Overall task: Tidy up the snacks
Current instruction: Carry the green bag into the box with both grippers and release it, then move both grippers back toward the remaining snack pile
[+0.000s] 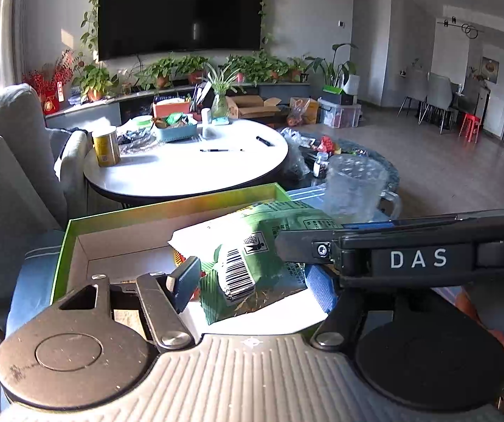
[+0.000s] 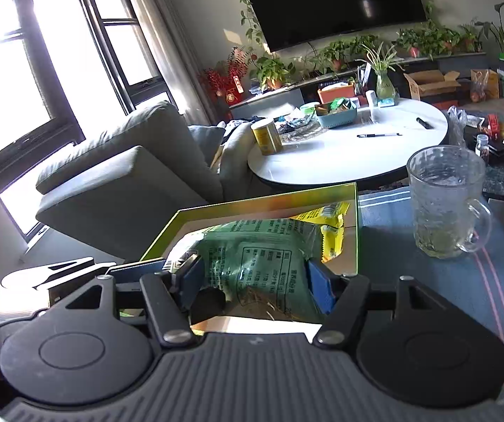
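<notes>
A green snack bag [image 1: 252,256] with a barcode lies in an open green-rimmed cardboard box [image 1: 167,211]. My left gripper [image 1: 252,281] is open, its blue pads on either side of the bag's near end. The right gripper reaches in from the right, its "DAS" finger [image 1: 417,258] lying across the bag. In the right wrist view the same green bag [image 2: 252,260] sits between the blue pads of my right gripper [image 2: 255,281], which stand apart around it. A yellow snack packet [image 2: 332,232] lies behind it in the box [image 2: 252,204].
A glass mug [image 2: 445,200] stands on the blue cloth right of the box. Beyond is a round white table [image 1: 188,165] with a yellow can [image 1: 106,146], a blue basket [image 1: 176,130] and pens. A grey sofa [image 2: 118,168] is to the left.
</notes>
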